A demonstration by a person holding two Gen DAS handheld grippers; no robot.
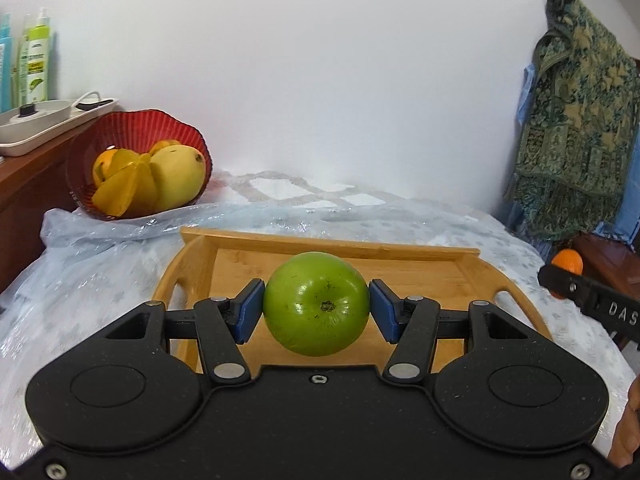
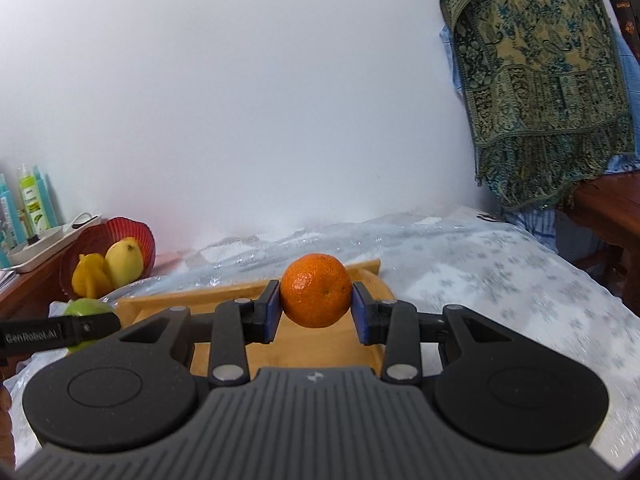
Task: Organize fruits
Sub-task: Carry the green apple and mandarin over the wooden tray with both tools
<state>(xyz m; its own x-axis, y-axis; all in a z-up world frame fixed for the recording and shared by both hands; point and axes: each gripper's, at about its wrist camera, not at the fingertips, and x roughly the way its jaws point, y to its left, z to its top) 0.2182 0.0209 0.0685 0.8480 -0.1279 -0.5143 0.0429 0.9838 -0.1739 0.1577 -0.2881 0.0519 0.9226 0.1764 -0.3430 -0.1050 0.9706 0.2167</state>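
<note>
Nearest the lens: left gripper (image 1: 316, 310), black and matte, tilted slightly downward, blue pads (image 1: 251, 311) clamped on both sides of a green apple (image 1: 316, 304), glossy, round, stem end facing the camera, lifted clear above a wooden tray (image 1: 400, 258). Right gripper (image 2: 316, 306), grey ribbed body, pointed nearly level, blue pads pressed against a small orange (image 2: 315, 290) with dimpled peel, likewise held in the air over the tray's far corner. Tray of pale bamboo, rectangular floor, rounded ends with cut-out handles, bare inside, resting on a crinkled clear plastic sheet (image 1: 100, 264) over a pale patterned cloth. Farther left, against the white wall, a red fluted bowl (image 1: 132, 128), holding a yellow mango (image 1: 178, 176), a ridged yellow starfruit (image 1: 120, 192) and an orange fruit behind them. At the right, a green and gold patterned shawl (image 1: 576, 120) with a fringed hem, draped and hanging.
</note>
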